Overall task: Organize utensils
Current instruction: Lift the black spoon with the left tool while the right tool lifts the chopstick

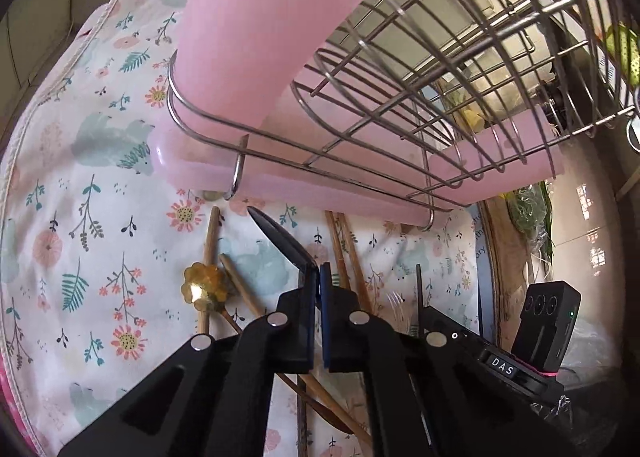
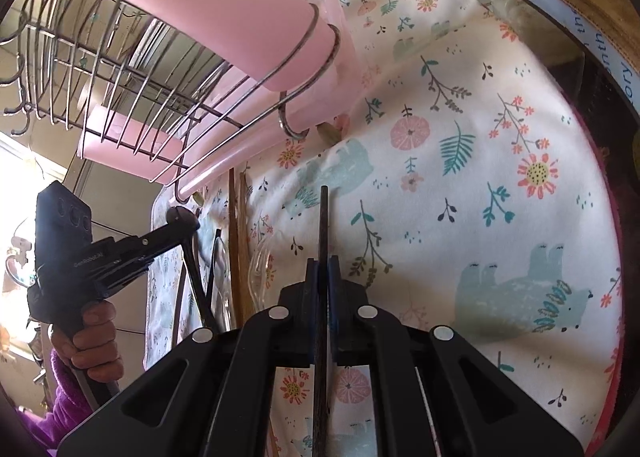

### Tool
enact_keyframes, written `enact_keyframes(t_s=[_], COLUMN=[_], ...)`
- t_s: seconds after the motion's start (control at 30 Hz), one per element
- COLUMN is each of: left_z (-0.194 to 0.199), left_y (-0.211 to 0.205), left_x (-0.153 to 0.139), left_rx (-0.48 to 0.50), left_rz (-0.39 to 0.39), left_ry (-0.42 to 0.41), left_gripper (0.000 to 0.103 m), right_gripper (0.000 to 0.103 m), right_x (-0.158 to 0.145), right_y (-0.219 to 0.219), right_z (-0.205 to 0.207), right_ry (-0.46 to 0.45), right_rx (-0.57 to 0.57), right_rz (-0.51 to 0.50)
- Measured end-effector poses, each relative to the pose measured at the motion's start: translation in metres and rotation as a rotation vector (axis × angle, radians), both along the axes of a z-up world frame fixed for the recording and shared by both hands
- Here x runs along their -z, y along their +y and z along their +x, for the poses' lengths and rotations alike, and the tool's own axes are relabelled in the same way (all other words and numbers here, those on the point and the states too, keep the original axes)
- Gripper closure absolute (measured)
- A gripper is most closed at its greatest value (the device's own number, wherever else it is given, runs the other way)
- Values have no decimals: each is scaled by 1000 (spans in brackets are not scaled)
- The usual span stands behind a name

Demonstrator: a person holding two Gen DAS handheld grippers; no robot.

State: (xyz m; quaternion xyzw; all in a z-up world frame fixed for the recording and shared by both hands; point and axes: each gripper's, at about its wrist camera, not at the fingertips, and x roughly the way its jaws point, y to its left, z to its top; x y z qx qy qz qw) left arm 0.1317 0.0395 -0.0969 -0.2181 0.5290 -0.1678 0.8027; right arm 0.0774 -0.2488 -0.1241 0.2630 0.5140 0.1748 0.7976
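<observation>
Between right tongs [image 2: 322, 277]: dark stick [image 2: 323, 225], lower end hidden | left tongs [image 1: 318, 277]: black spoon [image 1: 280, 235]

Both views are fisheye, each looking forward along its own gripper's fingers from low and close over the floral cloth [image 1: 100, 185]. The left wrist view faces the wire rack [image 1: 400, 97] from its near side, with the pink tray [image 1: 320, 193] filling the upper frame — very near. The right wrist view looks across the cloth [image 2: 460, 177] with the rack [image 2: 120, 77] up to its left. They share the rack, the cloth and the chopsticks [image 1: 348, 253] [image 2: 238, 241] — and each catches the other gripper at its edge.
</observation>
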Motion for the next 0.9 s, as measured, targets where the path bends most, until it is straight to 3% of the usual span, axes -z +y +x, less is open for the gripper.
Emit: enact_keyframes(t_s=[0.2, 0.47, 0.9], left_z=[-21, -58, -98], left_y=[3, 7, 19], left_x=[-28, -81, -184], left_rx=[10, 6, -47], left_rz=[56, 143, 198], left_ry=[-119, -356, -679], left_gripper=[102, 102, 102], right_gripper=[98, 98, 103], right_x=[-13, -42, -170], right_y=[1, -1, 2], right_z=[-8, -24, -52], right_ry=[-41, -149, -543], right_rx=[18, 55, 69], right_rz=[-14, -33, -134])
